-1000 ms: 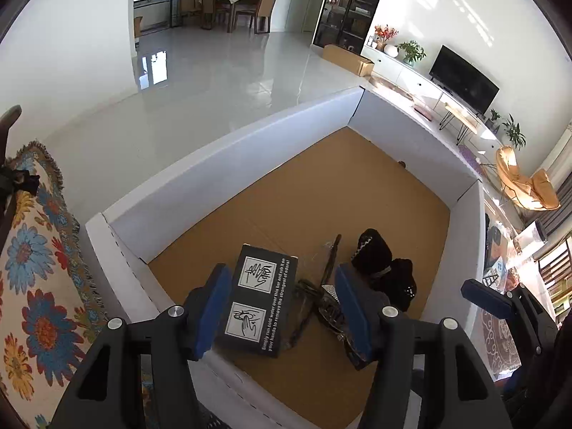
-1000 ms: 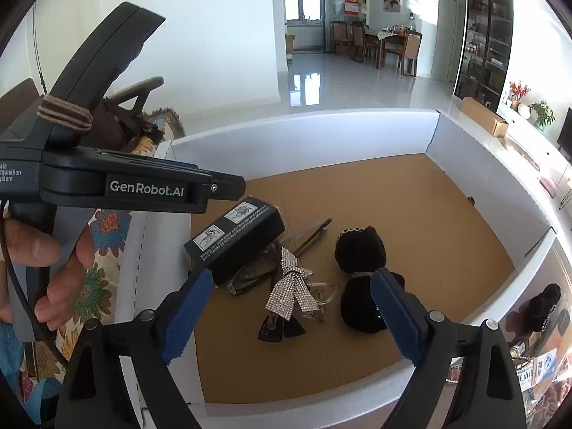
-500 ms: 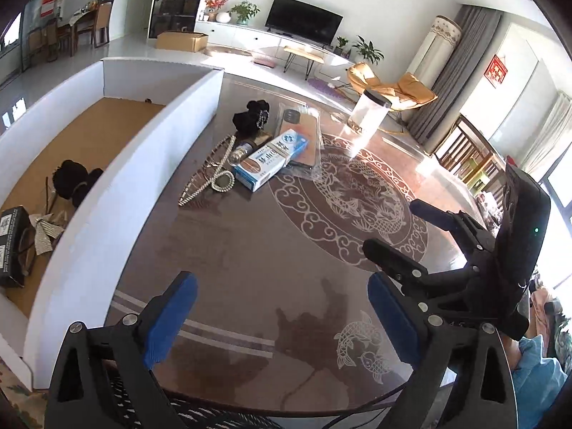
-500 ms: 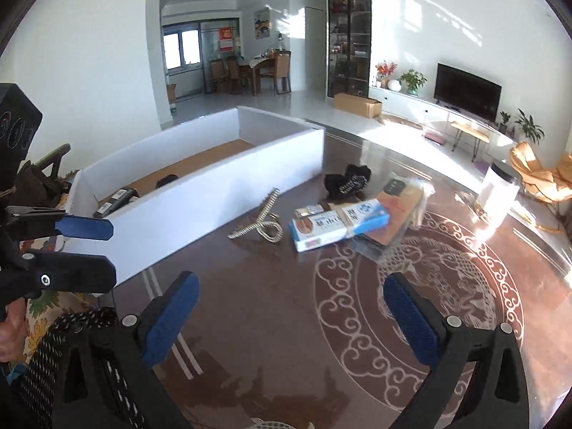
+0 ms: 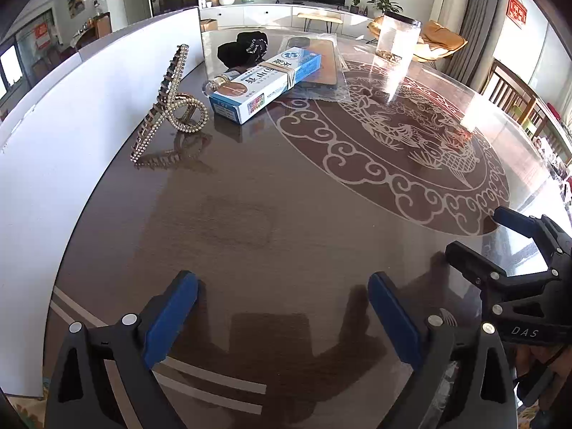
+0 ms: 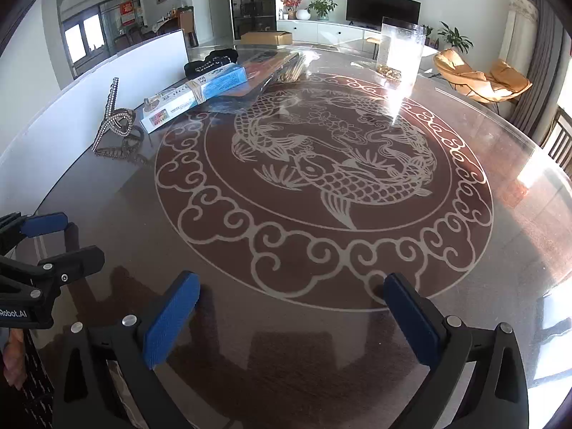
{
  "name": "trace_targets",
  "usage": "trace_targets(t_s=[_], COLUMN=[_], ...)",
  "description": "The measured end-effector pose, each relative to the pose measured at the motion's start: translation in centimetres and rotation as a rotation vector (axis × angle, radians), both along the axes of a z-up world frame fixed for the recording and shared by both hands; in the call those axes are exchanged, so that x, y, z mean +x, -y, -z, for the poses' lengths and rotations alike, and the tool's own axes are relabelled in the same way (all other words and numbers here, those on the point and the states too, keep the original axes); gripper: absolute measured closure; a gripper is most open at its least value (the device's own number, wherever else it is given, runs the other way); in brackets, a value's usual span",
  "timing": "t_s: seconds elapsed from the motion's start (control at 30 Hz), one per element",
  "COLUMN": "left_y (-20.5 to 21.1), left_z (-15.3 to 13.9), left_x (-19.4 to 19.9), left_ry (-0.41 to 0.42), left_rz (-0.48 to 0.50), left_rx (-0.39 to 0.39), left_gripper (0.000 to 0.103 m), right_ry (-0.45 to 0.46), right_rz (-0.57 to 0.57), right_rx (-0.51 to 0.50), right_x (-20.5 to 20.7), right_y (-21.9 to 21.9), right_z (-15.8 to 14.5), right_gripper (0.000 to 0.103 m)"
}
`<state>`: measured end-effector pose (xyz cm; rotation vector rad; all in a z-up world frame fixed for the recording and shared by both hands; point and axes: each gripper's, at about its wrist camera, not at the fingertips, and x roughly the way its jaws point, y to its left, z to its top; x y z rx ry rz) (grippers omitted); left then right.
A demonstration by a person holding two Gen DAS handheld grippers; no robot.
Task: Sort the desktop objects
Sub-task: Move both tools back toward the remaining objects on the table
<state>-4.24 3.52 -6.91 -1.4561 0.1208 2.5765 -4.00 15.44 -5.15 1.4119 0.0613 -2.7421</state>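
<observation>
A pearl hair claw (image 5: 171, 107) (image 6: 114, 114) stands on the dark glass table next to the white bin wall (image 5: 71, 107) (image 6: 89, 82). Behind it lie a blue-and-white carton (image 5: 264, 85) (image 6: 193, 96), a black beaded hair piece (image 5: 243, 48) (image 6: 211, 62) and a flat wrapped packet (image 5: 318, 60) (image 6: 271, 68). My left gripper (image 5: 282, 286) (image 6: 68, 239) hovers open and empty over the near table. To its right my right gripper (image 6: 291, 282) (image 5: 479, 236) is also open and empty.
A clear plastic canister (image 5: 395, 41) (image 6: 400, 50) stands at the far side of the table (image 6: 321, 250), which has a carp pattern. Chairs sit past the right rim. A hand (image 6: 14, 357) holds the left gripper's handle.
Both grippers swung away from the white bin, where a black box and hair accessories lie, and came down low over the table. Both sets of jaws stand wider than a second ago.
</observation>
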Motion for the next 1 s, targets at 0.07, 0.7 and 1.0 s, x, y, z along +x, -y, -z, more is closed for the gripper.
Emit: trace_targets(t_s=[0.07,0.7,1.0], left_y=[-0.5,-0.6,1.4], left_z=[0.1,0.3,0.3], left_x=[0.0,-0.5,-0.7], left_ry=[-0.007,-0.006,0.013], left_rz=[0.011,-0.001,-0.118], left_rx=[-0.023,-0.022,-0.023], left_gripper=[0.002,0.000,0.000], right_ry=[0.002,0.003,0.004], right_rz=[-0.013,-0.012,-0.012], right_rx=[0.001,-0.004,-0.004], right_x=[-0.1,-0.1,-0.1], right_y=[0.3,0.2,0.2], right_z=[0.0,0.3,0.3], right_gripper=[0.000,0.000,0.000])
